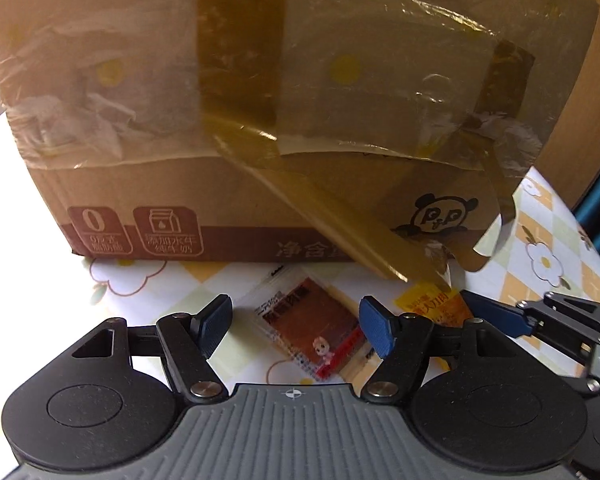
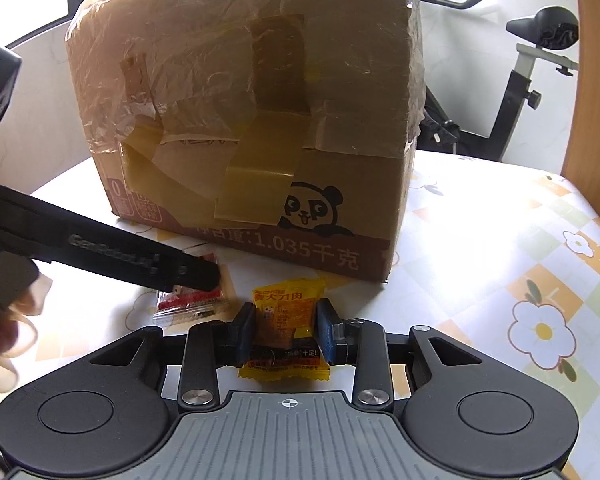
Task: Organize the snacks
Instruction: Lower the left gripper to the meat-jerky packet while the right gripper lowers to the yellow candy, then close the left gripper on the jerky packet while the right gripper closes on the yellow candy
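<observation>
Your right claw [image 2: 285, 330] has its two pads set against the opposite sides of the yellow snack packet [image 2: 284, 334], pinching it across its width where it lies flat on the table [image 2: 480, 248]; whether it has left the cloth yet you cannot tell. The packet's long axis runs straight ahead of you, toward the cardboard box [image 2: 256, 120] that stands just beyond it. Your left claw [image 1: 296, 330] is spread wide and holds nothing; the red-brown snack packet [image 1: 312, 334] lies directly below and between its pads, flat on the table, its long axis slanted from the box side down toward your right. So each packet belongs to the claw above it, and the two claws work just beside each other, the right one's finger showing at the edge of the left view. The box's near wall is heavily taped; its top is out of view, so what it holds, if anything, cannot be told.
</observation>
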